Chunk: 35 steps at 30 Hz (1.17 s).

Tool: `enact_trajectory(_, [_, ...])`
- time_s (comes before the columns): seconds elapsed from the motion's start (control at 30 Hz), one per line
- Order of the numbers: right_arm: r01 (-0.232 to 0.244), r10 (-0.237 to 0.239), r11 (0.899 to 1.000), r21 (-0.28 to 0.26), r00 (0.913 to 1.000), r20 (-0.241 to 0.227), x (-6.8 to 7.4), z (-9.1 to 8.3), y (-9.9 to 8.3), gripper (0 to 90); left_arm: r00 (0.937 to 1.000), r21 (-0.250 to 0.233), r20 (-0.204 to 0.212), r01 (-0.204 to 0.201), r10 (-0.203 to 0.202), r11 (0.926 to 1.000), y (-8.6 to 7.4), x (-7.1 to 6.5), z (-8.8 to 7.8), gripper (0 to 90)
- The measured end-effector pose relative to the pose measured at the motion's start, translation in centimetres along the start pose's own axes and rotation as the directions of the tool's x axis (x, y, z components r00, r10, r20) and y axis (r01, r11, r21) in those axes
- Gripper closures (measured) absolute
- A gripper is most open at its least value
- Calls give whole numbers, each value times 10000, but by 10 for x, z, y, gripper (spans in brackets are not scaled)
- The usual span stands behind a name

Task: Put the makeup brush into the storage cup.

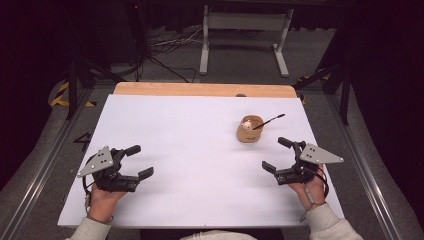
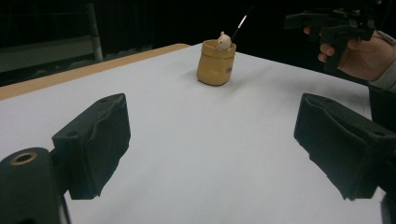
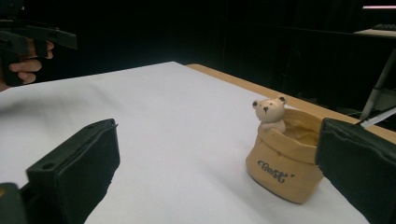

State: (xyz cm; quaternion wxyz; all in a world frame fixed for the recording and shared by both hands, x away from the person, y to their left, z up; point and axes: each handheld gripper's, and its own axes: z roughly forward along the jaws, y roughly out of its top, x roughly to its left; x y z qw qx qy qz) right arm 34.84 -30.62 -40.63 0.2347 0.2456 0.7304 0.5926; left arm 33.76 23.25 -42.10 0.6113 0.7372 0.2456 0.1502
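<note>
High view: white table sheet (image 1: 200, 150) over a wooden tabletop (image 1: 200, 89), whose bare edge shows along the far side. Left gripper (image 1: 142, 161) is held low at the near-left of the sheet, jaws spread wide with nothing between them. Right gripper (image 1: 278, 154) is held at the near-right, jaws likewise spread wide and empty. Each is held by a hand coming in from the bottom edge; a grey three-cornered plate sits on top of each.

A tan sack-shaped pot (image 1: 249, 130) stands upright on the sheet, right of centre and toward the far side, just beyond the right gripper's far jaw and apart from it. A small bear figure (image 1: 247, 123) sits at its rim. A thin black brush (image 1: 268, 121) leans out of the pot toward the right, its tip pointing away over the sheet.

Left gripper view: both black jaws rise at left and right with bare sheet between; pot (image 2: 215, 63) well ahead, right gripper (image 2: 327, 25) far right.

Right gripper view: pot (image 3: 282, 161) near, just beside the right-hand jaw, which overlaps its edge; contact cannot be told. Bear (image 3: 269, 113) faces the camera; dark lettering on the pot's front. Left gripper (image 3: 28, 39) at far left.
</note>
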Motion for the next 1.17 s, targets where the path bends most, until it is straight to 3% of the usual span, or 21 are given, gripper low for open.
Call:
enact_trajectory(0.2, [270,-270,9996,-16,9996,-3,4,3,-8,8,9992,-24,-396,23,-24,10000,-8,5,1,115])
enact_trajectory(0.73, [16,-16,10000,12,10000,6,9,11,-26,13,9940,-15,-1090,-17,15,10000,-19,4,6,118])
enact_trajectory(0.9, [-44,44,10000,26,10000,42,9,12,-26,13,9930,32,-1169,198,-193,9998,-21,5,7,119])
enact_trajectory(1.17, [-57,57,10000,-2,10000,27,8,11,-25,13,9941,43,-1072,171,-166,9998,-21,4,7,114])
